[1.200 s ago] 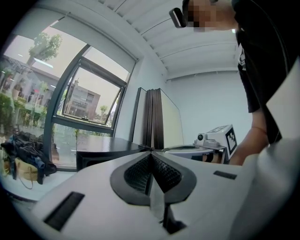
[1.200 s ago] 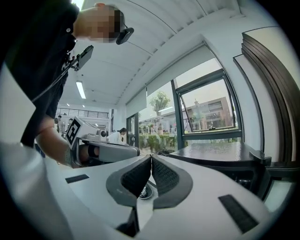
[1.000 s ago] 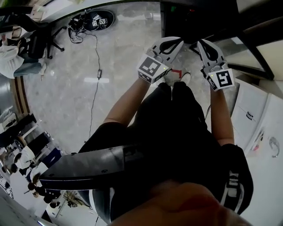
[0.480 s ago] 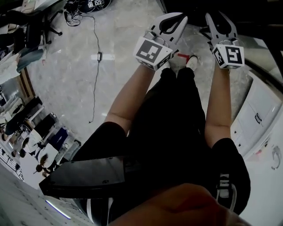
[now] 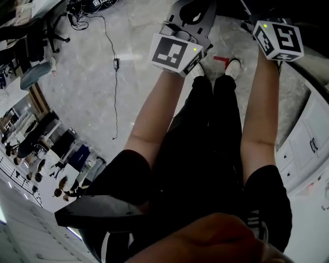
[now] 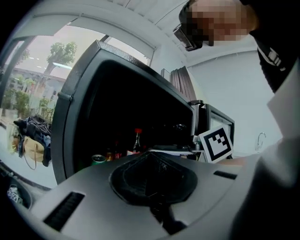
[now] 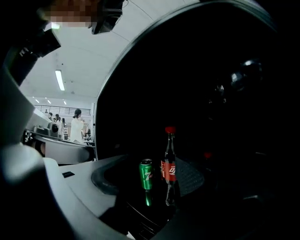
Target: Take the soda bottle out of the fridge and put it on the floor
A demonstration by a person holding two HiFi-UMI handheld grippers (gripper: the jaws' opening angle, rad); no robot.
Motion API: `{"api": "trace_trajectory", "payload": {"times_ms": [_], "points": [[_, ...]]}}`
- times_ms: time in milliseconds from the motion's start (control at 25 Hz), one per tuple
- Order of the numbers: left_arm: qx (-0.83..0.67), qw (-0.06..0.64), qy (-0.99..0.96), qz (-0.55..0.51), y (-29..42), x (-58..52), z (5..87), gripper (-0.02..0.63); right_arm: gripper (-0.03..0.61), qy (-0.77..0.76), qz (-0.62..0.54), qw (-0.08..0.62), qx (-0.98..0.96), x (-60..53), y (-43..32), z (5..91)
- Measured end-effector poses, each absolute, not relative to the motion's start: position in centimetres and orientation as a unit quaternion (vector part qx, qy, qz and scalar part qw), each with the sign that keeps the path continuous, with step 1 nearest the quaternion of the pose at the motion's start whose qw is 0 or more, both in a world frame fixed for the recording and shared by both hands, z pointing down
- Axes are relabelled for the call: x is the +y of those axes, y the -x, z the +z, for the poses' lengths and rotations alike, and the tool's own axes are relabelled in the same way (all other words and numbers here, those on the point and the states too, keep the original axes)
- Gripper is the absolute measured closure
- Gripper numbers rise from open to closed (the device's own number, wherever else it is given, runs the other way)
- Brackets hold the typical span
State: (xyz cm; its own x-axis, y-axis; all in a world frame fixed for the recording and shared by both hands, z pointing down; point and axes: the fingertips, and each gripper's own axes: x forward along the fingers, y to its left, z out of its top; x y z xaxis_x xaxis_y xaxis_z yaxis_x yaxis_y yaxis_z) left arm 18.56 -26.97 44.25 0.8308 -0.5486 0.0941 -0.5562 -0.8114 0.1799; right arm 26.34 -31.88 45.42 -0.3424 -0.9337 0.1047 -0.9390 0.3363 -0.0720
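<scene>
The soda bottle (image 7: 169,168), dark glass with a red cap and red label, stands upright on a dark shelf inside the open fridge (image 7: 201,70). A green can (image 7: 146,174) stands just left of it. My right gripper (image 7: 154,185) points at both; its jaws are opening, the bottle shows ahead between them and the pads touch nothing. The left gripper view shows the same bottle (image 6: 137,140) and can (image 6: 98,159) farther off, past my shut, empty left gripper (image 6: 151,157). In the head view the left gripper (image 5: 193,10) reaches forward; only the right gripper's marker cube (image 5: 280,38) shows.
The fridge's dark frame (image 6: 70,117) stands at the left. A cable (image 5: 114,77) and a red tape mark (image 5: 222,59) lie on the grey floor by the person's shoes (image 5: 234,67). White cabinets (image 5: 308,149) stand at the right. People sit far left (image 5: 31,154).
Both grippers have moved forward, away from the body toward the fridge. The right gripper's jaws have left the top edge of the head view.
</scene>
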Motion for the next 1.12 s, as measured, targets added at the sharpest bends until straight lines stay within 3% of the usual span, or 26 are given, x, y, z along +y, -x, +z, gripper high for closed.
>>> {"api": "trace_trajectory", "payload": {"times_ms": [560,1120], "points": [[-0.290,0.117,-0.950,0.024,-19.9,-29.5,46.8,0.614,0.244,-0.582,0.081,0.030,-0.809,-38.6,-28.7,49.0],[-0.308,0.122,-0.943,0.027,-18.9,-30.1,47.0,0.613,0.259,-0.569,0.046,0.089,-0.817,-41.6,-28.3,48.9]]}}
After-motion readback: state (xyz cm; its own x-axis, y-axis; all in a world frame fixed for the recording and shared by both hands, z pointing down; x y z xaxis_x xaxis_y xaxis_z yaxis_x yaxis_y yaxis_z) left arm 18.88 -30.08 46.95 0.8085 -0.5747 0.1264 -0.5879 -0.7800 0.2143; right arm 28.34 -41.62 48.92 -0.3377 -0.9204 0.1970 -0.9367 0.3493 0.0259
